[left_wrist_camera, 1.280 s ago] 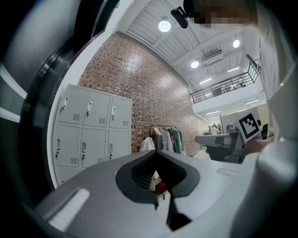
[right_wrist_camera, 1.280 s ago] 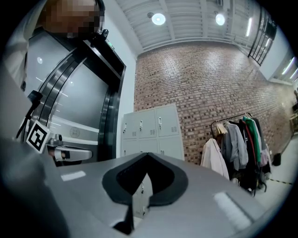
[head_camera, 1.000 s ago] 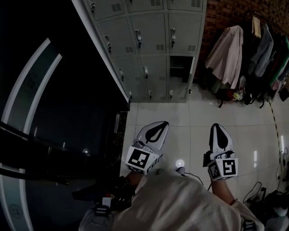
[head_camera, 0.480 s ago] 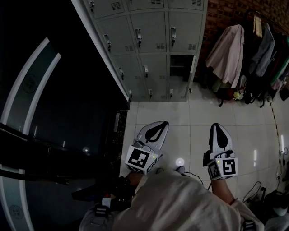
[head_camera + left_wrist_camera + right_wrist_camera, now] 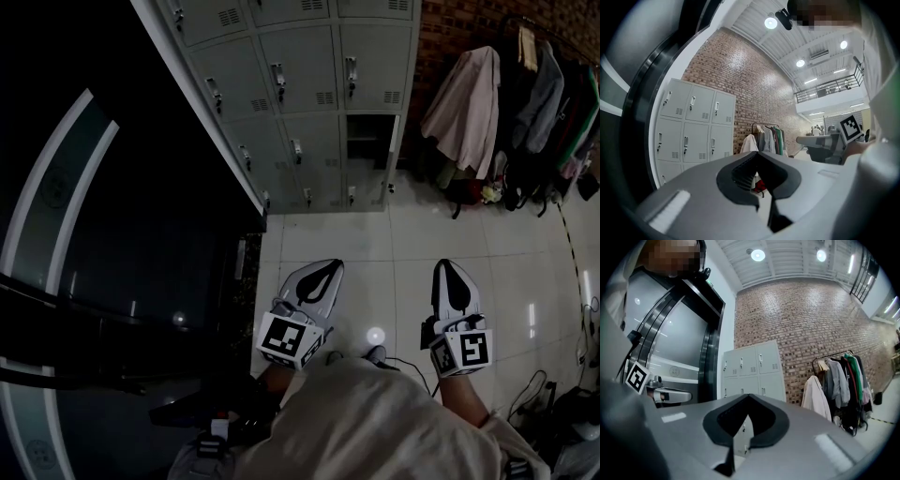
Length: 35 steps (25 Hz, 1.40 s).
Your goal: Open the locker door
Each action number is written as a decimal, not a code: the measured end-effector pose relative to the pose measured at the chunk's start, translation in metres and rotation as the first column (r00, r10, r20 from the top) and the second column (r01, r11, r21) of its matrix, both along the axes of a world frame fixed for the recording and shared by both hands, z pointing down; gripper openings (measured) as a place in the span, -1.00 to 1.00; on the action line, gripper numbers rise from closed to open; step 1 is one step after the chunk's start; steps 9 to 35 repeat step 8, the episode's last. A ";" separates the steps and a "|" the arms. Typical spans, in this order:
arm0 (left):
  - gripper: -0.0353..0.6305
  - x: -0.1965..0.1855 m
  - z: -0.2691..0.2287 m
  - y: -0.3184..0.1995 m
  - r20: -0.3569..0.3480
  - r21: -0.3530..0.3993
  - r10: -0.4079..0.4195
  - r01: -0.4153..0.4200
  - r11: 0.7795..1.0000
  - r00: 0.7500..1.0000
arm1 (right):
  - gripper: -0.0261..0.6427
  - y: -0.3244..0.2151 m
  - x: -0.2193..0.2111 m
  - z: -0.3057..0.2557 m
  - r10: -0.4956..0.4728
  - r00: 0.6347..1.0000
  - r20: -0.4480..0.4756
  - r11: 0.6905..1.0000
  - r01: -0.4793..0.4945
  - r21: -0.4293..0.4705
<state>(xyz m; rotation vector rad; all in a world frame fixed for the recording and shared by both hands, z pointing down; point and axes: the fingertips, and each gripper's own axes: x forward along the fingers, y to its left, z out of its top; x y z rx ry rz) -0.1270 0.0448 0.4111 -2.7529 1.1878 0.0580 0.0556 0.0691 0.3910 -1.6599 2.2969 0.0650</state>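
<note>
A bank of grey metal lockers [image 5: 300, 103] stands ahead across the tiled floor, each door with a small handle. One lower compartment [image 5: 364, 141] shows as a dark opening. My left gripper [image 5: 328, 266] and right gripper [image 5: 449, 265] are held side by side low over the floor, well short of the lockers. Both are shut with nothing between the jaws. The left gripper [image 5: 757, 153] points toward the lockers [image 5: 693, 126] and the clothes beside them. Over the right gripper [image 5: 749, 396] the lockers [image 5: 752, 366] appear against a brick wall.
A clothes rack with several coats [image 5: 506, 103] stands right of the lockers against the brick wall [image 5: 450, 28]. A dark curved wall with pale stripes [image 5: 94, 234] fills the left. Cables [image 5: 553, 403] lie on the floor at the lower right.
The lockers and rack have shifted slightly up and left in the head view. The left gripper sits a little further left. Both grippers stay shut.
</note>
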 end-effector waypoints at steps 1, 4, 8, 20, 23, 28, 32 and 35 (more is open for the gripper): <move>-0.69 -0.001 0.001 0.000 -0.001 -0.001 0.001 -0.001 1.000 1.000 | -0.92 0.000 0.000 0.001 -0.001 1.000 0.000 1.000 0.001 0.002; -0.69 -0.001 0.001 -0.001 -0.009 0.006 0.000 0.000 1.000 1.000 | -0.92 -0.002 0.002 0.007 0.000 1.000 -0.005 1.000 0.000 -0.009; -0.72 -0.002 -0.001 0.002 -0.001 0.013 0.013 -0.013 1.000 1.000 | -0.92 -0.001 0.000 0.020 -0.014 1.000 -0.028 0.998 0.012 -0.061; -0.72 -0.002 -0.001 0.002 -0.001 0.013 0.013 -0.013 1.000 1.000 | -0.92 -0.001 0.000 0.020 -0.014 1.000 -0.028 0.998 0.012 -0.061; -0.72 -0.002 -0.001 0.002 -0.001 0.013 0.013 -0.013 1.000 1.000 | -0.92 -0.001 0.000 0.020 -0.014 1.000 -0.028 0.998 0.012 -0.061; -0.72 -0.002 -0.001 0.002 -0.001 0.013 0.013 -0.013 1.000 1.000 | -0.92 -0.001 0.000 0.020 -0.014 1.000 -0.028 0.998 0.012 -0.061; -0.72 -0.002 -0.001 0.002 -0.001 0.013 0.013 -0.013 1.000 1.000 | -0.92 -0.001 0.000 0.020 -0.014 1.000 -0.028 0.998 0.012 -0.061; -0.72 -0.002 -0.001 0.002 -0.001 0.013 0.013 -0.013 1.000 1.000 | -0.92 -0.001 0.000 0.020 -0.014 1.000 -0.028 0.998 0.012 -0.061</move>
